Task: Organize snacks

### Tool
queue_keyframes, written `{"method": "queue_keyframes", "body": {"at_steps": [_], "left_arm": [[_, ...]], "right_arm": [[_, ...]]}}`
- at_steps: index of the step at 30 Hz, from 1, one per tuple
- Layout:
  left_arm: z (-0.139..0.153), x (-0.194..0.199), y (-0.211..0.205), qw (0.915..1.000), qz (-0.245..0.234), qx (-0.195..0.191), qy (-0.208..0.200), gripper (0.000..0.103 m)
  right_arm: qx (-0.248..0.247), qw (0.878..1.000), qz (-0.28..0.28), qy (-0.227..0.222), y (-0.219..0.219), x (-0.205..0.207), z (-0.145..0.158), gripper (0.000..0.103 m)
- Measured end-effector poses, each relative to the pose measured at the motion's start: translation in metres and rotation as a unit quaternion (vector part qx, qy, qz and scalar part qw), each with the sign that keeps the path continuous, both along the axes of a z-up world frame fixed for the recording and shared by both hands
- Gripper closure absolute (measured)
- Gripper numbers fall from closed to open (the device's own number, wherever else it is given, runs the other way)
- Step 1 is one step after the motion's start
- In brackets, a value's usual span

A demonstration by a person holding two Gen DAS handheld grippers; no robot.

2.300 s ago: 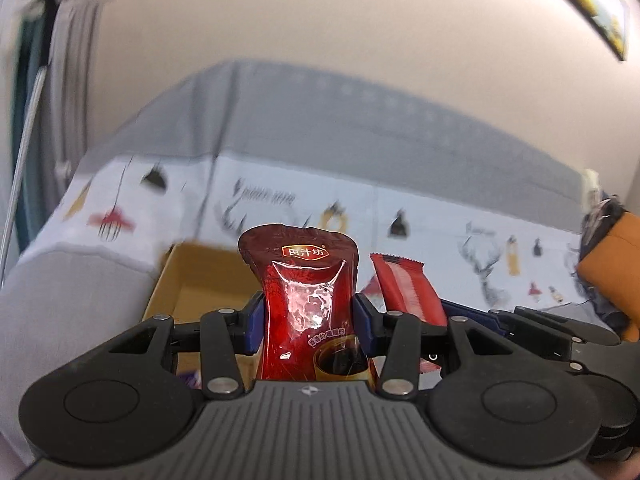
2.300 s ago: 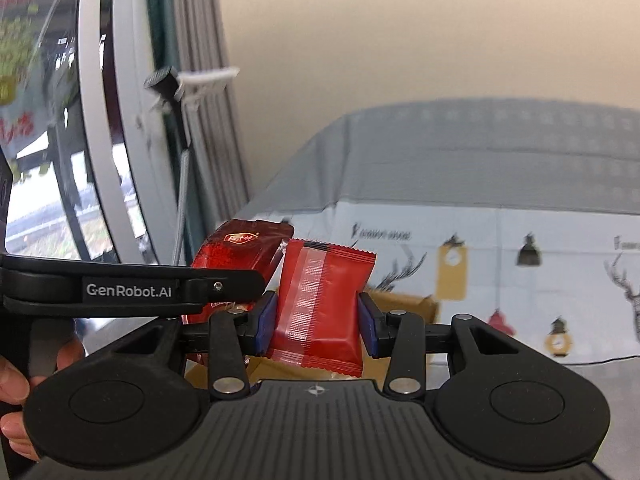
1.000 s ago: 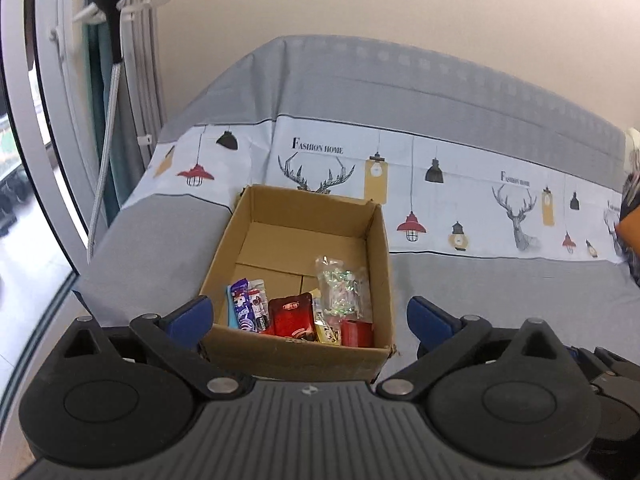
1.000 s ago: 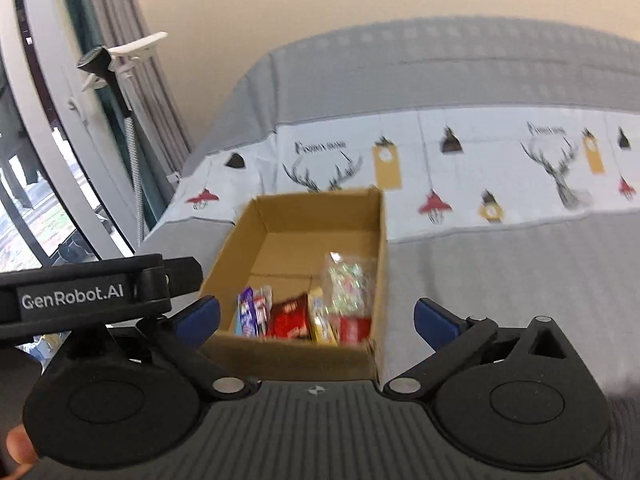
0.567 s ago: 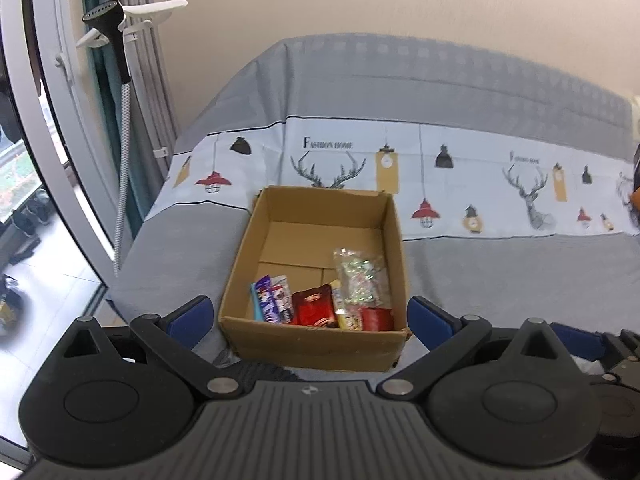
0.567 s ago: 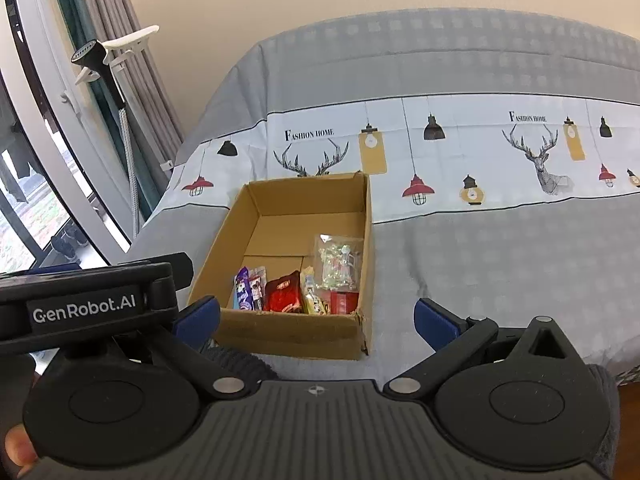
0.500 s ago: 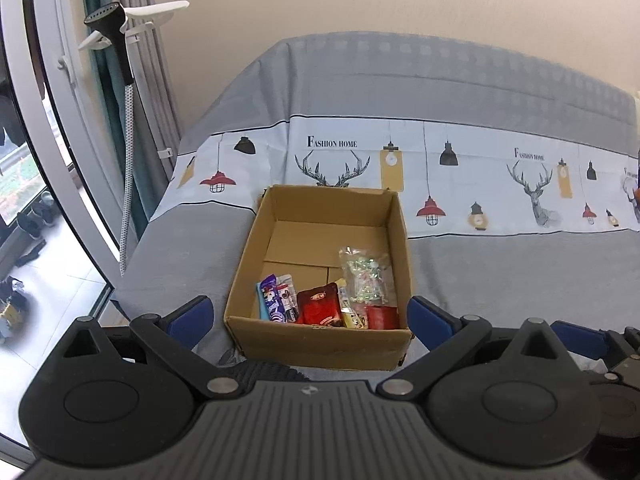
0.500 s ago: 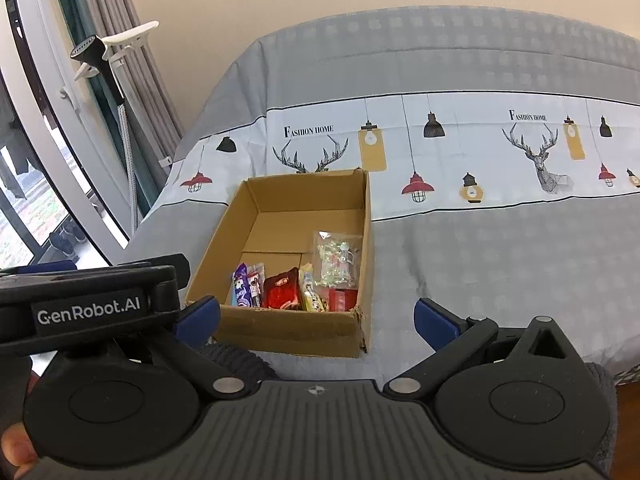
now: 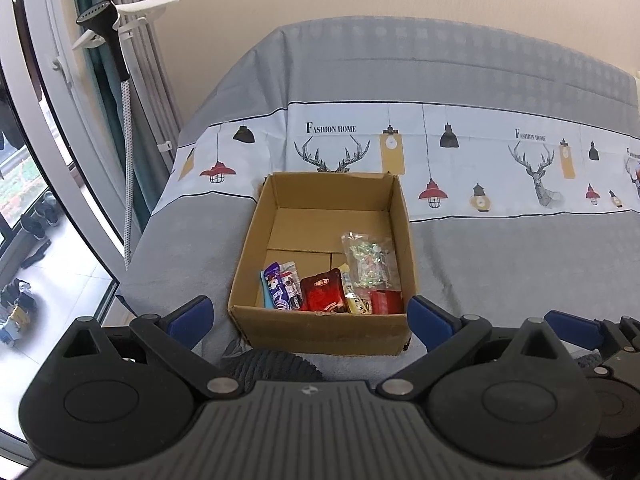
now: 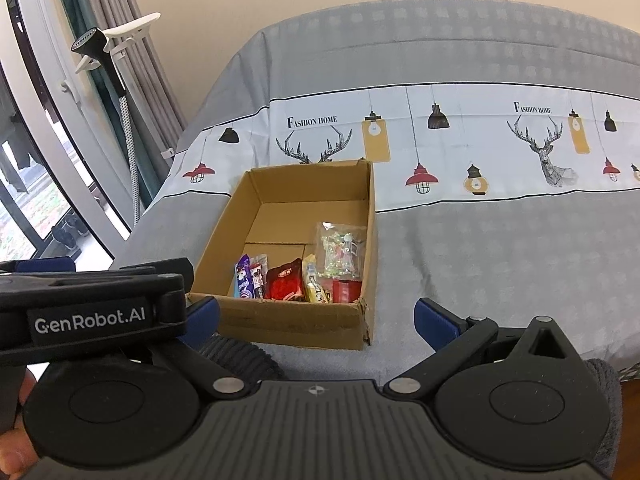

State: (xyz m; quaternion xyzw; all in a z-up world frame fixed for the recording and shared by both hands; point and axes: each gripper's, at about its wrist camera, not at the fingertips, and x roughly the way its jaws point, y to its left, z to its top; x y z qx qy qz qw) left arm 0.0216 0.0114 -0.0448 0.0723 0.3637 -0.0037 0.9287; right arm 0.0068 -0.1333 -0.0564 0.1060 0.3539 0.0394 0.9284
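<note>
Left wrist view: open brown cardboard box (image 9: 320, 322) sits at frame centre on the grey bed cover (image 9: 500, 264), its long axis running from the lower frame toward the upper frame.
Snacks: purple-and-white wrapped bar (image 9: 276, 285), dark red glossy pouch (image 9: 323, 291), yellow wrapper (image 9: 357, 303) and small red packet (image 9: 386, 302) stand in a row against the box's near wall, long axes pointing away from the camera.
Clear bag: clear plastic bag of green-white candies (image 9: 368, 258) lies by the right wall, just behind the row.
Left gripper (image 9: 310, 316): blue pads spread wide, holding nothing.
Right wrist view: same box (image 10: 288, 322) at frame centre.
Right gripper (image 10: 316, 316): spread wide, holding nothing.
Surroundings: printed white band with deer and lamps (image 9: 440, 152) crosses beyond the box; grey curtains (image 9: 148, 60) at upper left.
</note>
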Motion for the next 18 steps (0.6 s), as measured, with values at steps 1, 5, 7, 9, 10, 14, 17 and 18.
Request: {"method": "queue_keyframes", "body": {"at_steps": [1,5,7,9,10,14,17,18], "left_arm": [[0.0,0.0002,-0.0006,1.0,-0.001,0.002,-0.001,0.0],[0.0005,0.0006,-0.0026,1.0,-0.003,0.007,0.0,0.0],[0.0003,0.0007,-0.0028,0.9999,-0.006,0.009,-0.002,0.0],[-0.0006,0.0021,-0.0029,0.9999,-0.007,0.009,-0.001,0.0],[-0.0011,0.0026,-0.0027,0.9999,-0.008,0.008,0.0,0.0],[-0.002,0.0028,-0.0041,0.9999,-0.008,0.009,0.003,0.0],[-0.0027,0.0022,-0.0056,0.9999,-0.008,0.01,0.004,0.0],[-0.0026,0.0021,-0.0057,0.9999,-0.008,0.01,0.003,0.0]], "right_arm": [[0.001,1.0,0.0,0.0,0.0001,-0.0003,-0.0001,0.001],[0.004,1.0,0.0,0.001,-0.0028,-0.0006,-0.0008,0.001],[0.005,1.0,0.0,0.002,-0.0045,-0.0011,-0.0013,0.001],[0.005,1.0,0.0,0.002,-0.005,-0.0013,-0.0014,0.001],[0.005,1.0,-0.001,0.003,-0.0059,-0.0013,-0.0018,0.001],[0.004,1.0,-0.002,0.006,-0.0075,-0.0017,-0.0031,0.001],[0.004,1.0,-0.002,0.006,-0.0076,-0.002,-0.0033,0.001],[0.004,1.0,-0.002,0.006,-0.0077,-0.002,-0.0033,0.001]]}}
